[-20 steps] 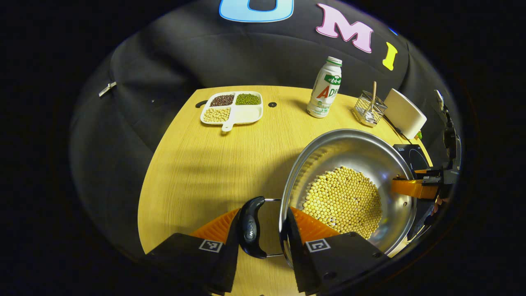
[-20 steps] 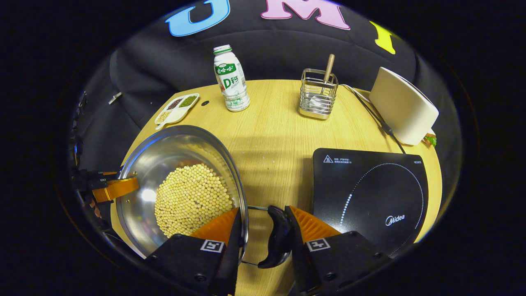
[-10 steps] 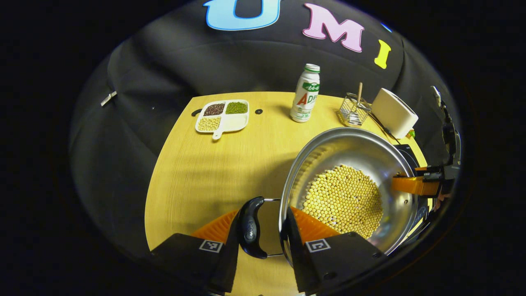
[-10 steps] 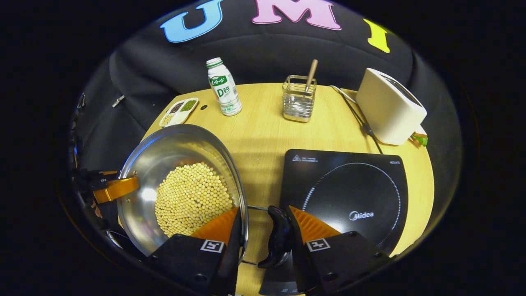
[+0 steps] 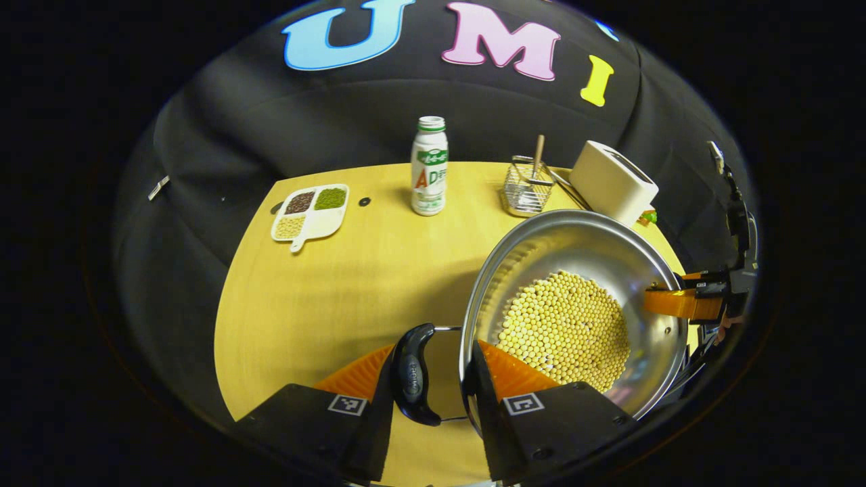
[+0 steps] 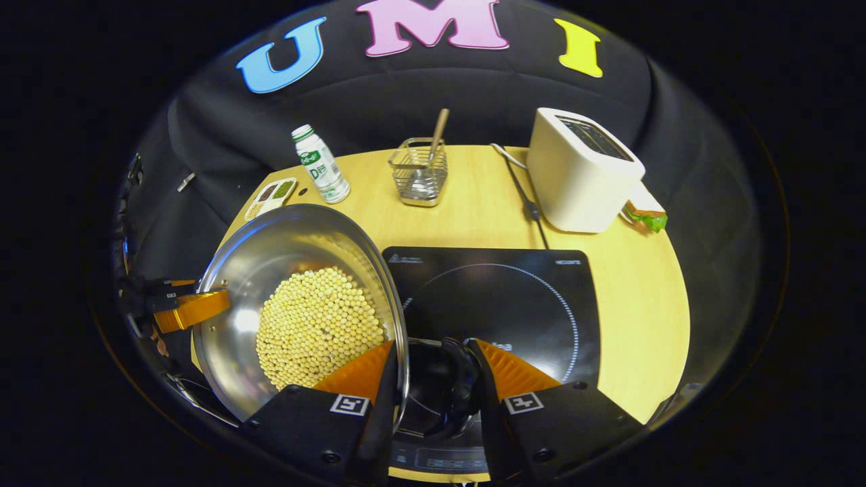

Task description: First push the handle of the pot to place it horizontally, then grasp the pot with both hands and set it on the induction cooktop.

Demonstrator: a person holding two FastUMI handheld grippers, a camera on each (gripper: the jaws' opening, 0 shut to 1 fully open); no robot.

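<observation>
Wooden desk (image 6: 473,216) in front of black booth cloth. Left gripper (image 5: 433,379) is clamped on the pot's left handle (image 5: 411,372), one finger outside the handle, the other against the pot (image 5: 575,270) wall. Right gripper (image 6: 433,382) grips the opposite handle (image 6: 460,389) the same way: one finger at the pot's rim, the other outside the handle. Pot is steel, holds a layer of soybeans (image 6: 318,328), and spans between the two grippers. In the right gripper view the induction cooktop (image 6: 500,297) lies directly ahead of and under that gripper, with the pot rim overlapping the cooktop's near-left edge; cannot tell whether the pot base touches anything. Ahead of the right gripper, beyond the cooktop: white toaster (image 6: 582,172) with its cord, a sandwich (image 6: 646,215) just beside it, a wire holder (image 6: 419,172) with a wooden-handled utensil, and a milk bottle (image 6: 321,166). Ahead-left of the left gripper, well apart: a divided dish (image 5: 310,211) with dark, green and pale beans. Opposite gripper's finger shows at the pot's far rim in each view.
</observation>
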